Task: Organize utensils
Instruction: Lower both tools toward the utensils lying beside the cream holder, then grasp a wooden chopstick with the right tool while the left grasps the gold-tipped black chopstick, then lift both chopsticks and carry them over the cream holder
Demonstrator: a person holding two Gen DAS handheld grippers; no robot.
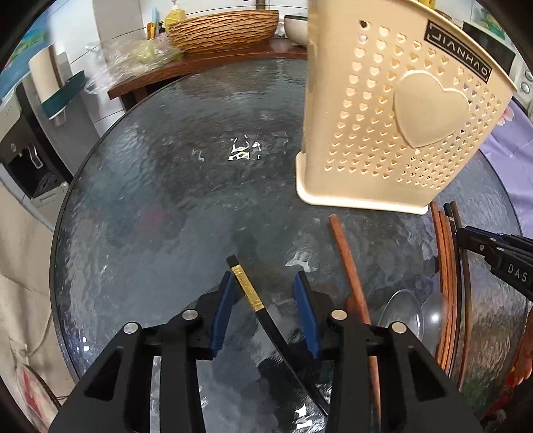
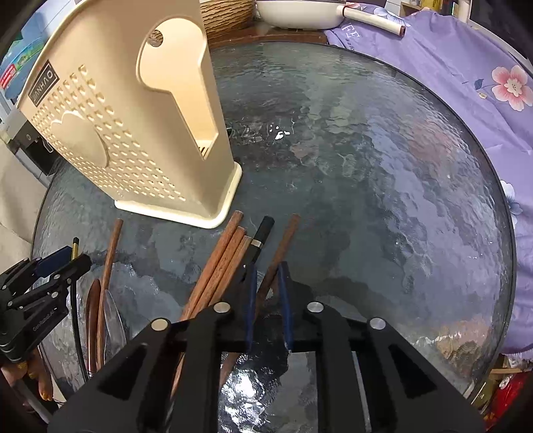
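A black chopstick with a gold band (image 1: 245, 283) lies on the round glass table (image 1: 166, 183) between the blue pads of my left gripper (image 1: 266, 283). It rests by the left pad, with a wide gap to the right pad. The cream perforated utensil holder (image 1: 399, 116) stands upright beyond. My right gripper (image 2: 267, 266) is shut on a brown chopstick (image 2: 286, 239) that crosses slantwise between its pads. Beside it lie a few brown chopsticks (image 2: 220, 266) and a black one with a silver band (image 2: 261, 239), just before the holder (image 2: 116, 133).
A lone brown chopstick (image 1: 346, 259), metal spoons (image 1: 399, 313) and a wooden spoon (image 2: 91, 316) lie between the grippers. A wicker basket (image 1: 223, 30) sits on a wooden shelf behind the table. Purple floral cloth (image 2: 466, 83) borders the table's right edge.
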